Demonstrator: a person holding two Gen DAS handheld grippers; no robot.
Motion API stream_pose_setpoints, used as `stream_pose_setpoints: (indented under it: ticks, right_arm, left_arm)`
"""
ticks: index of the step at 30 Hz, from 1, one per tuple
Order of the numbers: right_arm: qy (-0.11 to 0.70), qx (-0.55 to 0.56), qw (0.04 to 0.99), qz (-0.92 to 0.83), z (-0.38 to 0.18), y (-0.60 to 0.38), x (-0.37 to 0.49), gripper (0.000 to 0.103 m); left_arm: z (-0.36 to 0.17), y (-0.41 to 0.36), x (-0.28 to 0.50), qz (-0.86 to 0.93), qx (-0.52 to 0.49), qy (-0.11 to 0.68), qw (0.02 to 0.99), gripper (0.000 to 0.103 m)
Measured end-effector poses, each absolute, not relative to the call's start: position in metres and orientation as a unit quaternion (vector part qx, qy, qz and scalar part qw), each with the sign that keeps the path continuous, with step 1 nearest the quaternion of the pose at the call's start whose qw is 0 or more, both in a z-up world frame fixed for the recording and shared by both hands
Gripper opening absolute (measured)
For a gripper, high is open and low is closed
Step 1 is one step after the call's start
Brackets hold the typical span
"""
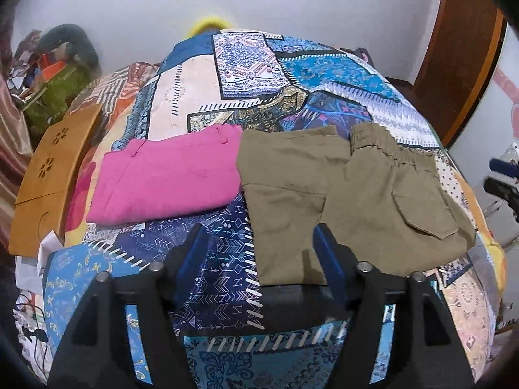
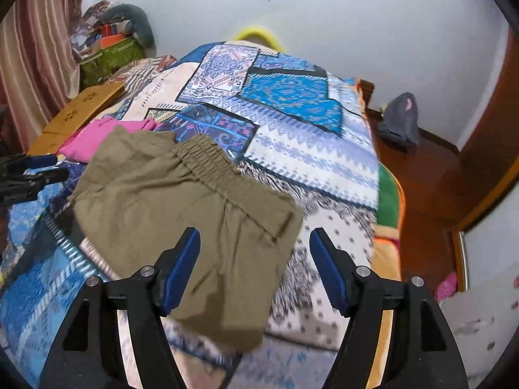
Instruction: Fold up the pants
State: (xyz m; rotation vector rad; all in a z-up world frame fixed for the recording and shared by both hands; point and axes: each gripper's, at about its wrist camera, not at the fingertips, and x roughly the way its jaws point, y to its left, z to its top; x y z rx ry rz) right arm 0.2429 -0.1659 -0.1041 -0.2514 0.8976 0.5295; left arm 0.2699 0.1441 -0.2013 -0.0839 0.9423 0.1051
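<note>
- The olive-khaki cotton pants with an elastic waistband (image 1: 350,191) lie folded on the patchwork-print bed cover (image 1: 201,103), waistband towards the far right, long axis running left to right.
- A folded pink garment (image 1: 168,181) sits just beside them on the left.
- Left gripper (image 1: 259,253): released, nothing between its pads, hovering over the pants' near left edge.
- Right gripper (image 2: 254,259): also released and empty, above the pants' near right corner (image 2: 227,291); I judge it the nearer hand to the waistband end.

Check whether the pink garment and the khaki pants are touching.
Touching. In the left wrist view, the pink garment's right edge meets the khaki pants' left edge, with no quilt showing between them.
</note>
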Motion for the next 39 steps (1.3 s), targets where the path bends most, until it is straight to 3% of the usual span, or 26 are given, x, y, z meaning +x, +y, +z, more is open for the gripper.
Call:
stream_pose_setpoints:
  ticks: [2,3,17,23,27,31,35,39]
  right_arm:
    - [0.433,-0.095,0.860,0.255,-0.104,-0.174,0.238,0.080]
    - [0.434,-0.084,0.861,0.251,-0.105,-0.178,0.236,0.081]
    - [0.523,-0.046,0.817,0.238,-0.202,-0.184,0.272,0.081]
    - [0.544,0.034,0.795,0.267,-0.226,-0.186,0.295,0.082]
    - [0.535,0.007,0.796,0.283,-0.226,-0.175,0.297,0.081]
    - [0.540,0.015,0.786,0.300,-0.225,-0.174,0.301,0.068]
    - [0.532,0.019,0.794,0.293,-0.222,-0.177,0.297,0.043]
    - [0.513,0.022,0.810,0.283,-0.215,-0.179,0.290,0.027]
  left_arm:
    - [-0.201,0.142,0.270,0.044,-0.044,0.455,0.888,0.072]
    - [-0.203,0.141,0.272,0.039,-0.049,0.457,0.887,0.075]
    - [-0.268,0.141,0.311,-0.015,-0.102,0.520,0.848,0.077]
    - [-0.278,0.135,0.334,-0.044,-0.109,0.525,0.843,0.077]
    - [-0.280,0.129,0.346,-0.048,-0.097,0.525,0.844,0.076]
    - [-0.274,0.123,0.348,-0.046,-0.087,0.513,0.853,0.057]
    - [-0.265,0.107,0.344,-0.052,-0.065,0.505,0.859,0.028]
    - [-0.262,0.095,0.345,-0.040,-0.028,0.503,0.863,0.023]
